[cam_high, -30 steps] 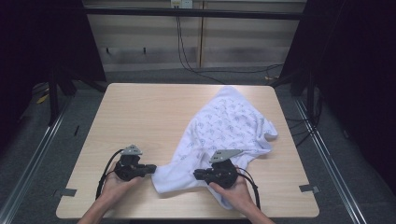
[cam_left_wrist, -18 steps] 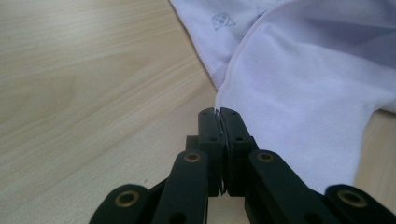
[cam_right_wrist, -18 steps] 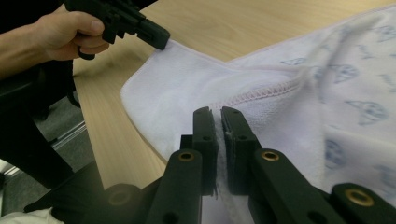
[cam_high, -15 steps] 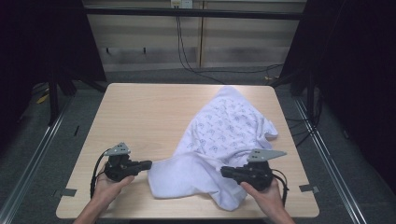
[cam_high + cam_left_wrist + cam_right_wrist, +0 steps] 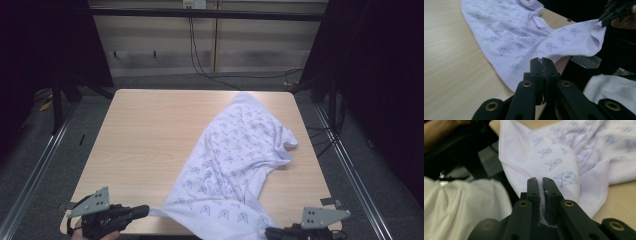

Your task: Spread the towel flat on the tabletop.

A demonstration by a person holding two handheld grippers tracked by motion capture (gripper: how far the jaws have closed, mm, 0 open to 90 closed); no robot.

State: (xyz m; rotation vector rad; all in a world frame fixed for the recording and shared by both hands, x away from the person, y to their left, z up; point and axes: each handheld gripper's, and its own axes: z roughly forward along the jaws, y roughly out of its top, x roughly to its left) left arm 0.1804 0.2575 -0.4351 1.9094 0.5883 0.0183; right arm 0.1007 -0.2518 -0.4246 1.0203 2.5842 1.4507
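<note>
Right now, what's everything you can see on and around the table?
Garment: one, white with a small grey print, spread from the table's far right toward its near edge, its near hem stretched between the two grippers.
Table: one, light wood, centre.
Cables: several, black, on the floor beyond the table.
Left gripper: one, black with a grey plate, near left corner, shut on the garment's hem.
Right gripper: one, black, near right edge, shut on the garment's hem.
Hand: partly visible, holding the left gripper.

Cloth (image 5: 235, 165) lies on table (image 5: 150, 135), right half, far corner to near edge. Left gripper (image 5: 142, 211) at cloth's near-left corner, right gripper (image 5: 270, 232) at near-right.
</note>
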